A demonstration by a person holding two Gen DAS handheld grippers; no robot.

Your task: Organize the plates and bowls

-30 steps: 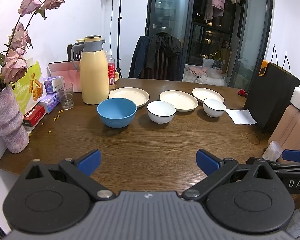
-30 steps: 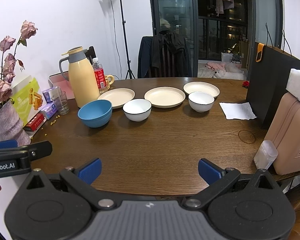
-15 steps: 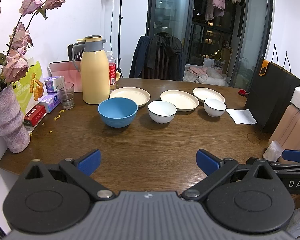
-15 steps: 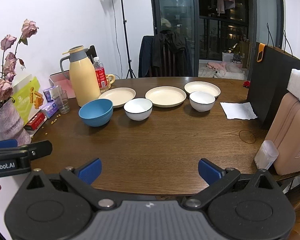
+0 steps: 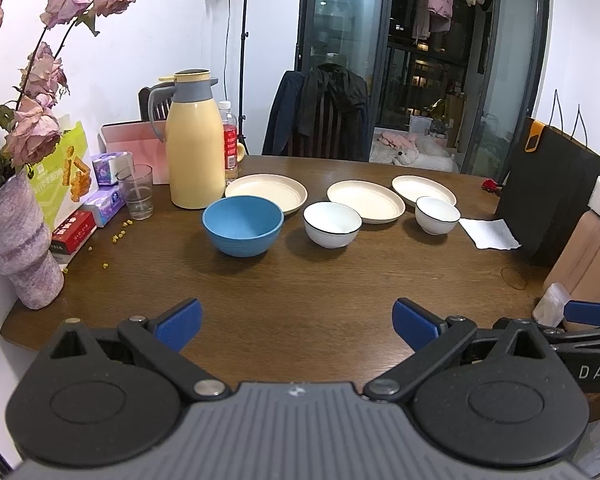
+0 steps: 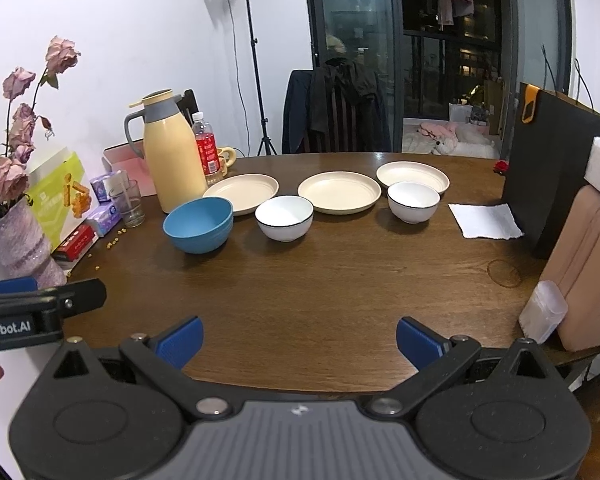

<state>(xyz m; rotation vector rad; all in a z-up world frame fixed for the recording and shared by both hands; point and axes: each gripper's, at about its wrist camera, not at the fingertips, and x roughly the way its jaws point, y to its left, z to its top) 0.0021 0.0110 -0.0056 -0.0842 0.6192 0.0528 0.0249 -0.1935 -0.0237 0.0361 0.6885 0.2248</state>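
Note:
On the brown table (image 5: 300, 288) stand a blue bowl (image 5: 242, 225) (image 6: 198, 224), a white bowl (image 5: 332, 224) (image 6: 284, 217) in the middle and a smaller white bowl (image 5: 437, 215) (image 6: 413, 201) to the right. Behind them lie three cream plates: left (image 5: 266, 192) (image 6: 242, 187), middle (image 5: 365, 200) (image 6: 339, 191), right (image 5: 423, 189) (image 6: 412, 174). My left gripper (image 5: 298, 324) hovers open over the near table edge, nothing between its fingers. My right gripper (image 6: 299, 340) is open too, near the front edge, far from the dishes.
A yellow thermos (image 5: 195, 140), red-labelled bottle (image 5: 230, 144), glass (image 5: 136, 191), boxes and a vase of pink roses (image 5: 14, 232) crowd the left side. A napkin (image 5: 489, 233), black paper bag (image 5: 552, 196) and tan case (image 6: 588, 264) stand at the right. A chair (image 5: 324, 120) is behind.
Both grippers have drifted slightly; the scene shifts a little rightward in the views. Nothing on the table has moved and both grippers stay open.

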